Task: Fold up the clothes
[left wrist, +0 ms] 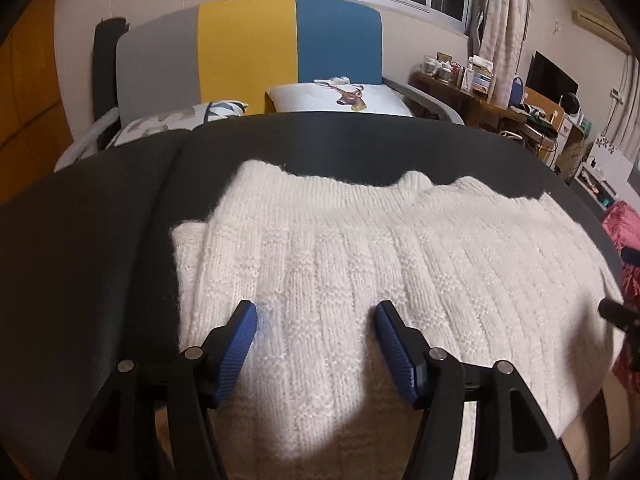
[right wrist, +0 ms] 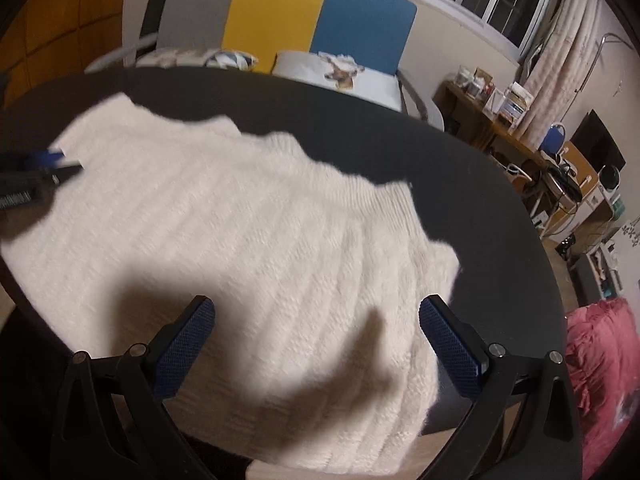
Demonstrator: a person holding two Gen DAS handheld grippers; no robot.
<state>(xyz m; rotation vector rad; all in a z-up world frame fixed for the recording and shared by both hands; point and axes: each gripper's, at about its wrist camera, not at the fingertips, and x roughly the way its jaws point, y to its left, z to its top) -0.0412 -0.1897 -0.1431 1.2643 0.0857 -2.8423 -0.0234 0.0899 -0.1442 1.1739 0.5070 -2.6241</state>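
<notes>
Both the left gripper and right gripper hover open over the white knit sweater on the dark tabletop; a shallow pinch could lift only one layer, skewing the fold.

- Legible text, labels, brands, numbers, signs: none in either view.
- Left gripper, side face seen in the right wrist view: pale markings, too blurred to read.
- Desk clutter, boxes and cartons: printing too small to make out.
</notes>
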